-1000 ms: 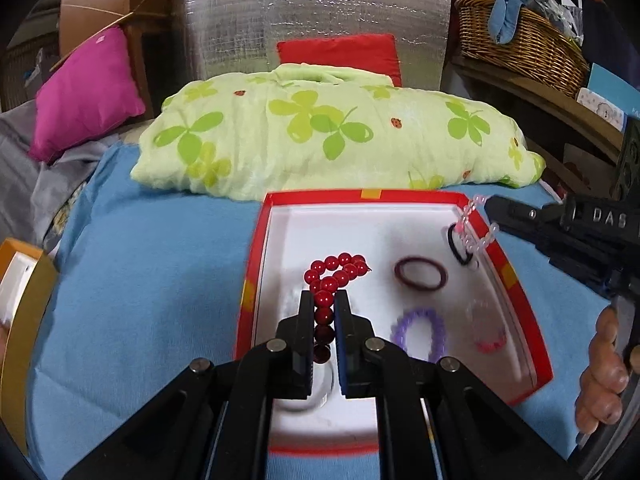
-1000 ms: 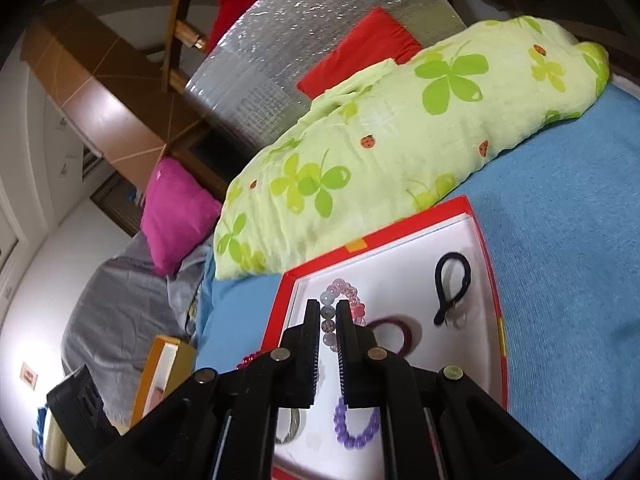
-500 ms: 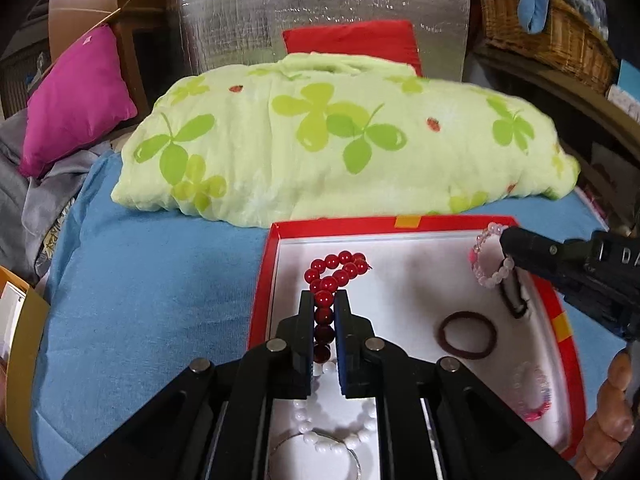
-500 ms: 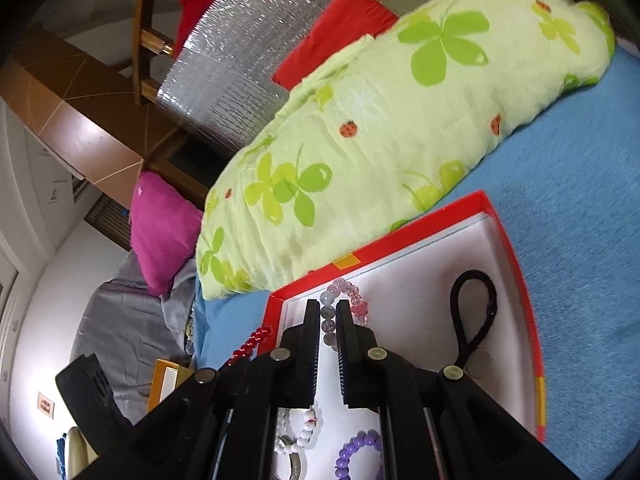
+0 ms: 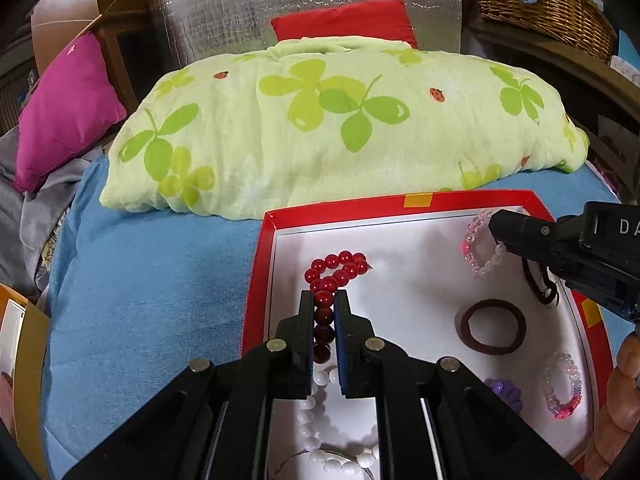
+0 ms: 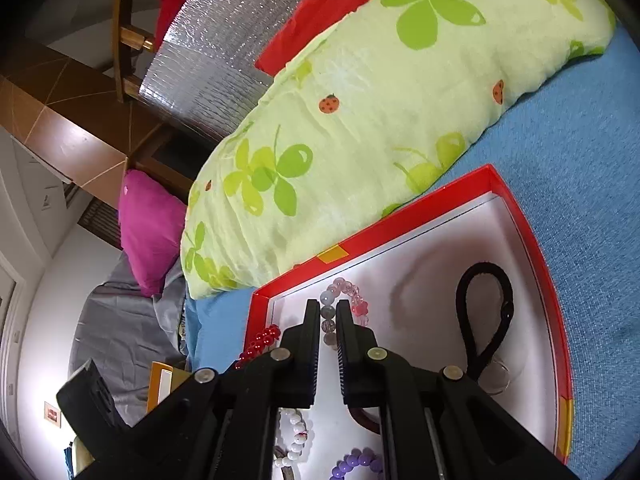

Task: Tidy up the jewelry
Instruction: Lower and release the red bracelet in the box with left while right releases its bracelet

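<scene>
A red-rimmed tray (image 5: 400, 202) with a white floor lies on the blue bedspread. My left gripper (image 5: 324, 300) is shut on a red bead bracelet (image 5: 340, 266), held over the tray's left side. My right gripper (image 6: 328, 308) is shut on a pale pink bead bracelet (image 6: 344, 292), held over the tray's far edge; it also shows in the left wrist view (image 5: 478, 252). In the tray lie a white bead bracelet (image 5: 316, 424), a maroon hair tie (image 5: 492, 326), a purple bead bracelet (image 5: 504, 392), a pink-and-clear bracelet (image 5: 560, 386) and a black cord loop (image 6: 486, 312).
A green clover-print pillow (image 5: 340, 120) lies right behind the tray. A magenta cushion (image 5: 64, 108) is at the far left, an orange box (image 5: 24, 380) at the left edge, and a wicker basket (image 5: 540, 4) on a shelf at the upper right.
Both grippers have moved forward over the tray toward its far edge, each still holding its bracelet. More of the white bead bracelet shows beneath my left gripper.
</scene>
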